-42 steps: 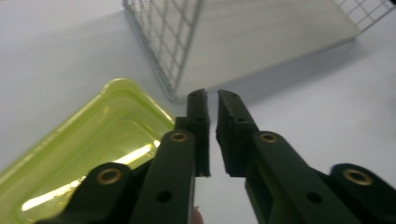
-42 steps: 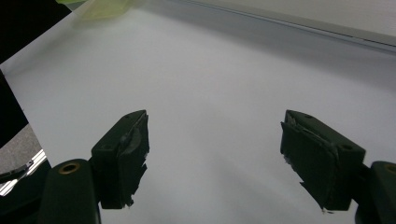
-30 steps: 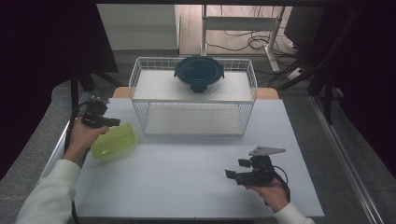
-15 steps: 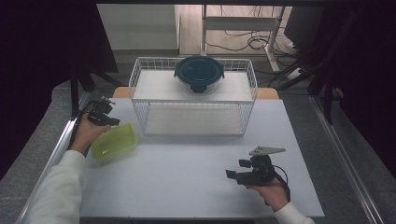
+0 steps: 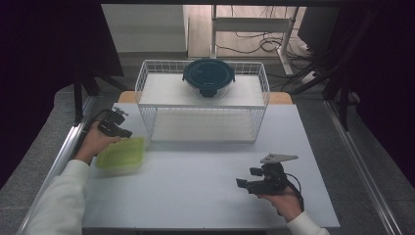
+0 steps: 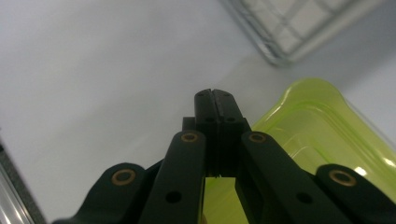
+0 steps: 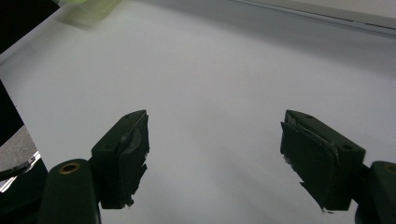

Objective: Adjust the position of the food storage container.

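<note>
A lime-green lidded container (image 5: 121, 153) lies flat on the white table, left of centre. My left gripper (image 5: 126, 133) is at its far left corner, jaws shut with nothing between them. In the left gripper view the shut tips (image 6: 215, 95) hover over bare table, with the green container (image 6: 327, 140) just to their right and below. My right gripper (image 5: 244, 183) rests low at the front right of the table, pointing left. Its jaws stand wide open (image 7: 215, 158) over bare table, and the green container (image 7: 88, 7) lies far off.
A white wire rack (image 5: 147, 105) stands at the back of the table, with a round glass container with a dark blue lid (image 5: 209, 76) on its top shelf. The rack's corner (image 6: 289, 42) is close ahead of the left gripper. A metal rail (image 5: 63, 152) runs along the table's left edge.
My left gripper has shifted slightly right, toward the rack. The green container has gone from tilted to lying flat, a little nearer the front. The right gripper has not moved.
</note>
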Action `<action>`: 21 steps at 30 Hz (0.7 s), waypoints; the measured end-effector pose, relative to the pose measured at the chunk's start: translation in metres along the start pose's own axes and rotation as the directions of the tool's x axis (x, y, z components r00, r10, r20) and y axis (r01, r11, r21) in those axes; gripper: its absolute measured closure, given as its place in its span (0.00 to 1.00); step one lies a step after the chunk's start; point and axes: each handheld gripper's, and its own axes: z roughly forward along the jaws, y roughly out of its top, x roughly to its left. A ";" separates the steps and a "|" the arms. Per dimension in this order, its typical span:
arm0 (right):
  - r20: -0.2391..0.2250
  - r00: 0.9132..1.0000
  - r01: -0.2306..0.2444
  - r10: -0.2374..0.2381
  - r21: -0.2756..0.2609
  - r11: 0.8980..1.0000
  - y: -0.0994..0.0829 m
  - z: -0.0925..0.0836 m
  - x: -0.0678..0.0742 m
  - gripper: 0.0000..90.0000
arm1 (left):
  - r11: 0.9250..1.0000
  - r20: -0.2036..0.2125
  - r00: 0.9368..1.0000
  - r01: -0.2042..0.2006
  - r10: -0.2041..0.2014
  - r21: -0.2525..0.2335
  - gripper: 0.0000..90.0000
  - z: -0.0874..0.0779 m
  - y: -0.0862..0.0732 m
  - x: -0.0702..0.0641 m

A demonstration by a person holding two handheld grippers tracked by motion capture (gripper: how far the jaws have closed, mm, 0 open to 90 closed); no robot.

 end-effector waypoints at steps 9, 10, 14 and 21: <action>-0.006 1.000 0.008 -0.008 0.003 1.000 0.001 0.000 0.003 0.26 | 0.995 0.029 0.995 -0.100 0.099 0.021 1.00 -0.001 0.004 -0.029; -0.008 1.000 0.010 -0.010 0.003 1.000 0.001 0.001 0.004 0.26 | 0.995 0.021 0.995 -0.101 0.100 0.023 1.00 -0.002 0.004 -0.030; -0.006 1.000 0.008 -0.008 0.003 1.000 0.001 0.000 0.003 0.26 | 0.998 -0.003 0.998 -0.064 0.064 0.012 1.00 -0.006 0.001 -0.023; -0.001 1.000 0.000 0.000 -0.003 1.000 0.000 -0.001 0.000 0.26 | 1.000 -0.021 1.000 0.000 0.000 -0.026 1.00 -0.022 -0.013 -0.007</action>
